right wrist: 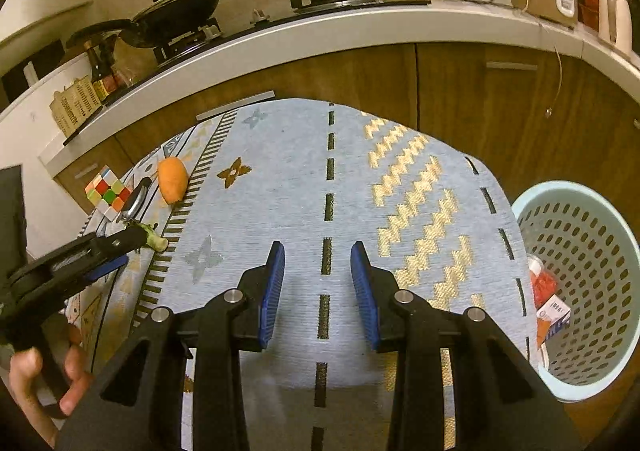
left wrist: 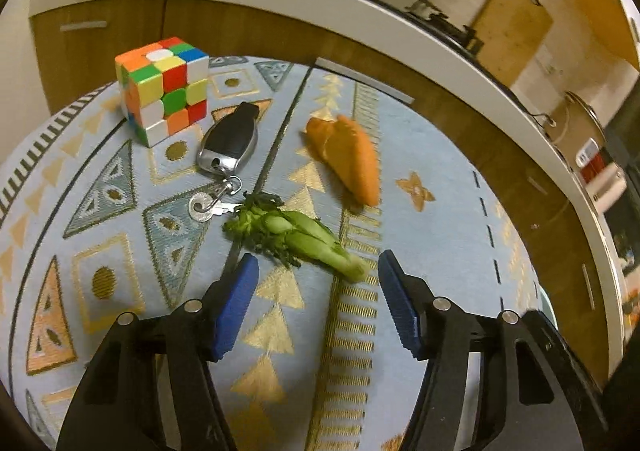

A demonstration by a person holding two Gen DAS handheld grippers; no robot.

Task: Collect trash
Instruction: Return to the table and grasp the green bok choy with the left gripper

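A green vegetable scrap (left wrist: 296, 237) lies on the patterned cloth, its stem end just ahead of my open left gripper (left wrist: 318, 271); the stem end also shows in the right wrist view (right wrist: 154, 239). An orange peel piece (left wrist: 348, 155) lies beyond it and shows in the right wrist view too (right wrist: 173, 179). My right gripper (right wrist: 318, 257) is open and empty over the cloth. A pale blue perforated trash basket (right wrist: 600, 371) stands at the right, below the table edge, holding wrappers (right wrist: 550, 307).
A colour cube (left wrist: 164, 89) and a car key with a keyring (left wrist: 226, 147) lie left of the scraps. The patterned table cloth (right wrist: 280, 191) ends near brown cabinets (right wrist: 360, 71). A stove counter with pans (right wrist: 176, 11) is behind.
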